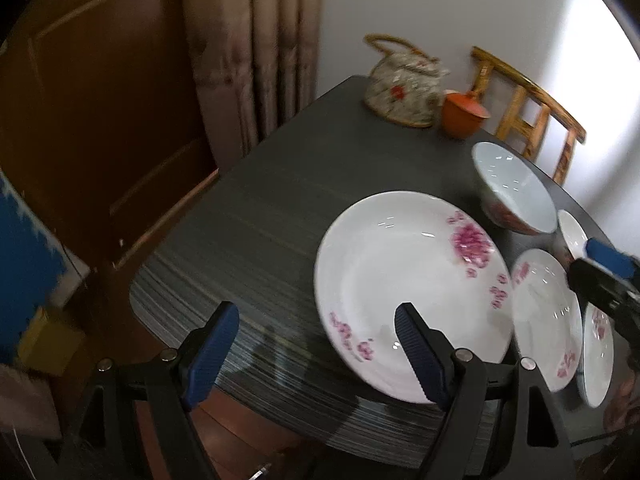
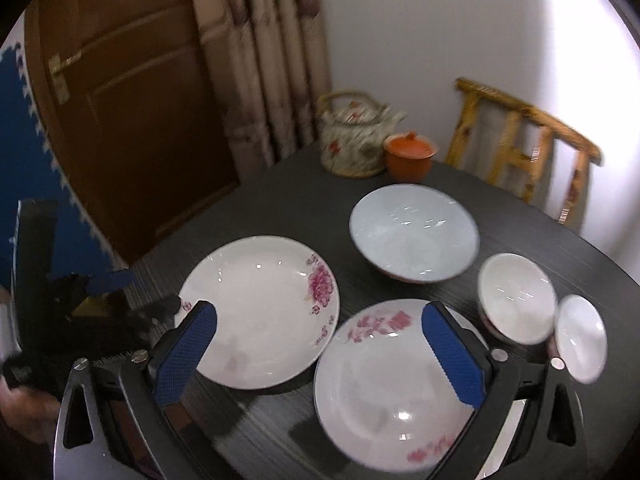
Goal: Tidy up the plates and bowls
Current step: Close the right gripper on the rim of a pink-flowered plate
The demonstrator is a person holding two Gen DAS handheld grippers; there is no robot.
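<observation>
**Bench layout and claw clearance**

The dark round bench (image 2: 280, 196) carries all items. Its left edge curves close to a brown door (image 2: 132, 120) and a curtain (image 2: 264, 60); the bench surface left of the plates is bare and gives open room.

Left claw (image 1: 316, 344): jaws stand apart, nothing between the pads. Its right finger overlaps the near rim of the large plate (image 1: 400, 280) in the left wrist view; whether it touches cannot be told. The left finger is over bare bench near the edge.

The large plate (image 2: 260, 308), white with pink flowers, lies left of centre. Just right of it, nearer, lies a second flowered plate (image 2: 380, 380); their rims are very close.

Right claw (image 2: 320, 344): jaws are wide apart and hold nothing. They straddle the gap between the two plates.

Far of the plates stands a large pale bowl (image 2: 414, 232). Right of it stand a small bowl (image 2: 518, 296) and, at the right edge, a smaller dish (image 2: 582, 336), tightly grouped.

At the far edge, a teapot (image 2: 354, 140) and an orange lidded cup (image 2: 410, 154) stand side by side. A wooden chair (image 2: 524, 140) stands behind the bench at the far right.
</observation>
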